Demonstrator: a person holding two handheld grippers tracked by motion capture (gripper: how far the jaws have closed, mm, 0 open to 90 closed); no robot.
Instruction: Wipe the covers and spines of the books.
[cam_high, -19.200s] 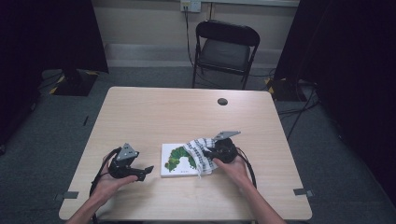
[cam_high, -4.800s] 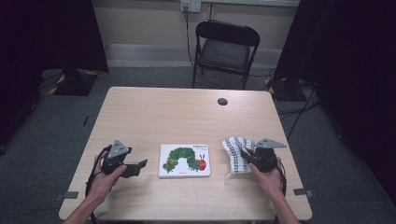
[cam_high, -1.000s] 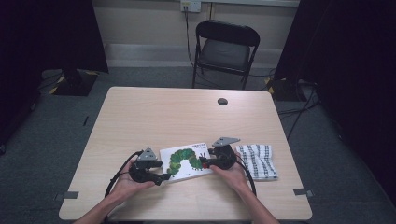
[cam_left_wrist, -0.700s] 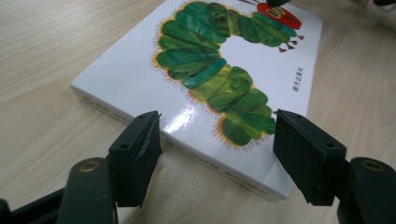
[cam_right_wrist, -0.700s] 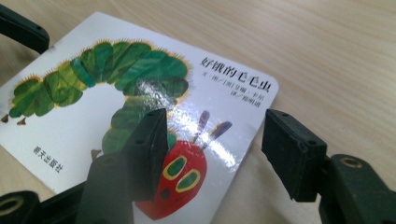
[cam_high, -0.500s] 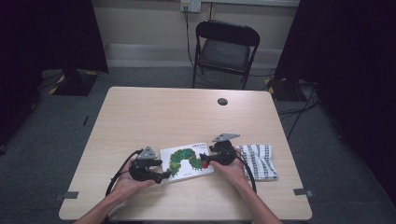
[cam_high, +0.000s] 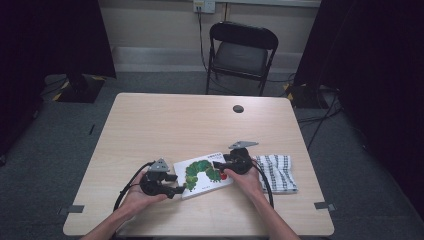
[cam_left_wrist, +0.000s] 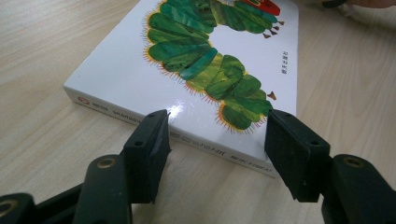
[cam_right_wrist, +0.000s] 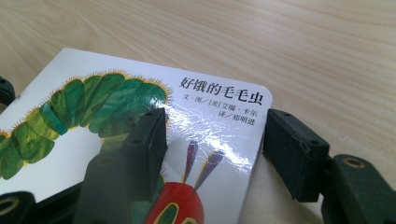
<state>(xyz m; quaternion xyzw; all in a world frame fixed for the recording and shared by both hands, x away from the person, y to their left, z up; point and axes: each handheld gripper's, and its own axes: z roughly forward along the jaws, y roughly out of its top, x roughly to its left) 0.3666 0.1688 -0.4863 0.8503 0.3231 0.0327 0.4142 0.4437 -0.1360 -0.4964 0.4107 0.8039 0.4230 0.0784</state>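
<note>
We see the caterpillar book lying flat near the front edge of the table. Our left gripper, whose jaws have just been closing, stands apart at its spine edge without pressing it. Our right gripper straddles the book's corner, jaws apart, one over the cover. A checked cloth lies just beside

The book near the table's front edge has a glossy white cover bearing a caterpillar in mottled greens with a red head, yellow-fringed, and black characters at one corner. Towards the right edge lies a cloth checked in black and white. The table is pale wood grain, with a small dark disc near its far edge.
</note>
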